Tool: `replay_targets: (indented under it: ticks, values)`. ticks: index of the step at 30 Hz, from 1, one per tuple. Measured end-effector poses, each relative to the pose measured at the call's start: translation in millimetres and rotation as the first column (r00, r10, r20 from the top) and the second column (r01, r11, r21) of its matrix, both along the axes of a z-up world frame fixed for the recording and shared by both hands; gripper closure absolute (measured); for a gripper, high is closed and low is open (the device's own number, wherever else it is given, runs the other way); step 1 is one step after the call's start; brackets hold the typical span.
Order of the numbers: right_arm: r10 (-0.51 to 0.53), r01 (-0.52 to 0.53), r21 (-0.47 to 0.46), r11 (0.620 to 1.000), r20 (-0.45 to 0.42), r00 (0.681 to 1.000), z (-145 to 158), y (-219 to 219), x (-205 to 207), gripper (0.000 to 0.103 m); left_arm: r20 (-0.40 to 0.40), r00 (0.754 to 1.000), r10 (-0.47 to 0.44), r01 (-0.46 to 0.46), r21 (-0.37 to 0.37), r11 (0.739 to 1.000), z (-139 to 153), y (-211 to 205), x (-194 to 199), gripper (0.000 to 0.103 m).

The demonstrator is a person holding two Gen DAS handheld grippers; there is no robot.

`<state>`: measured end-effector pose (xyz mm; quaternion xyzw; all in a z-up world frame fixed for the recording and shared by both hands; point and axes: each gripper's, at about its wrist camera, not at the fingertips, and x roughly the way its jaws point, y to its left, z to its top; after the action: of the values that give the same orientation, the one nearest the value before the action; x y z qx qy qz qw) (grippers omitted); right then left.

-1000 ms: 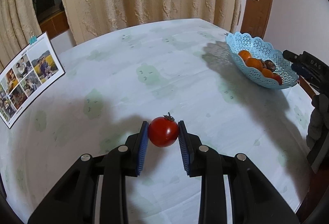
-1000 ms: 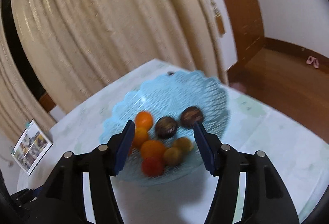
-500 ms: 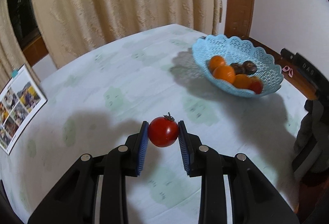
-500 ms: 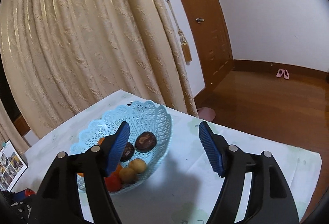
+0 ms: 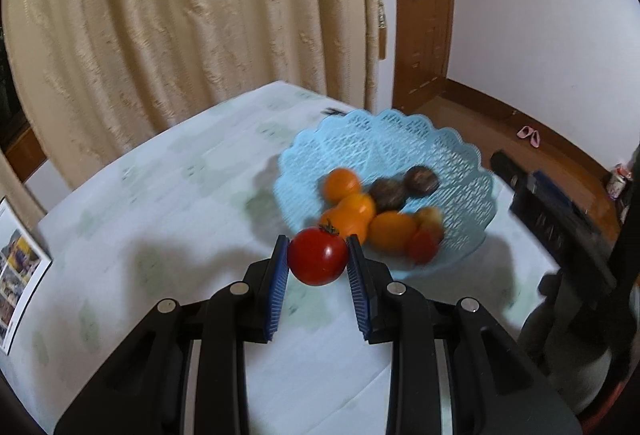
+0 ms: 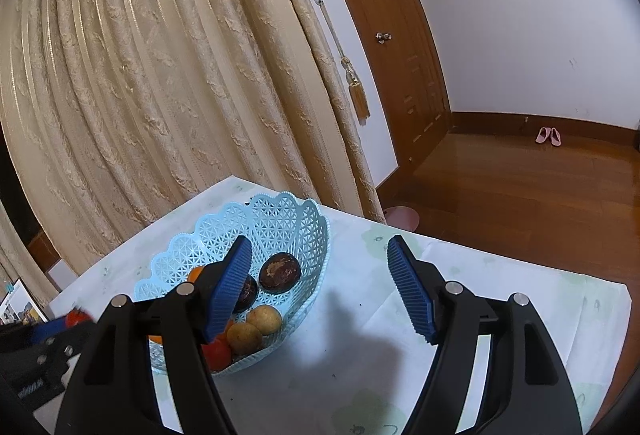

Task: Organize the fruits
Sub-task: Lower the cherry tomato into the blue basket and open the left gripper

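Photo card [image 5: 18,271] stands at the 9 o'clock edge of the worktop [image 5: 160,203], well clear of the action. Left gripper [image 5: 318,255] has its fingers clamped narrow on a red tomato [image 5: 318,255], held in the air just short of the blue basket [image 5: 460,171], which sits toward 1 o'clock.

Basket already carries oranges [image 5: 352,209], two dark round fruits [image 5: 420,179] and a small red one [image 5: 422,245], bunched on the near side. The left wrist view is blurred here, so exact clearance to the rim is hard to read.

Risks:
- release too soon: tomato lands on the near rim or the worktop and rolls off
- dropped onto the pile: it bounces or knocks a fruit out, since the basket wall is shallow
- fingers catching the lacy rim: light basket tips or slides

Right gripper [image 6: 320,283] at 3 o'clock, fingers wide with nothing between them, just beside the basket's right side. If both crowd in, they could collide over it.
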<state>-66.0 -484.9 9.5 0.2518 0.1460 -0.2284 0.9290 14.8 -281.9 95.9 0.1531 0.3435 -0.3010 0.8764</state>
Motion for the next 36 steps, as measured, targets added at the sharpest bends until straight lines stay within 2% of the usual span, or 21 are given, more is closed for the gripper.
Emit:
replay_targets:
  ticks: [1,3,14,31,33,34,36]
  values:
    - [-0.005,0.005,0.002,1.000,0.003,1.000,-0.3,-0.4,-0.9,0.030,-0.001,1.000,-0.008,0.008,-0.005,1.000,1.1,-5.9,1.6,0.074]
    - [-0.022,0.022,0.013,1.000,0.012,1.000,-0.5,-3.0,-2.8,0.021,0.000,1.000,-0.020,0.020,-0.014,1.000,2.5,-16.0,4.4,0.074]
    - [-0.060,0.059,0.039,0.997,0.022,0.998,-0.2,-10.5,-8.1,0.020,0.016,0.998,-0.063,0.063,0.002,0.998,-5.0,-59.1,14.2,0.074]
    - [-0.105,0.104,0.053,0.993,0.024,0.994,-2.3,-17.7,-15.0,0.020,0.009,0.996,-0.084,0.084,-0.003,0.996,-16.6,-78.2,18.5,0.073]
    - [-0.108,0.107,0.053,0.993,0.026,0.994,-2.3,-18.5,-15.4,0.020,0.018,0.996,-0.084,0.084,-0.006,0.996,-16.1,-78.3,17.2,0.065]
    - [-0.109,0.108,0.053,0.993,0.027,0.994,-2.2,-18.7,-16.1,0.020,0.026,0.997,-0.078,0.078,-0.009,0.997,-14.7,-77.4,17.0,0.050]
    - [-0.113,0.111,0.055,0.992,0.031,0.993,-2.3,-19.3,-17.1,0.017,0.048,0.997,-0.061,0.062,-0.015,0.998,-11.7,-74.2,16.9,0.047]
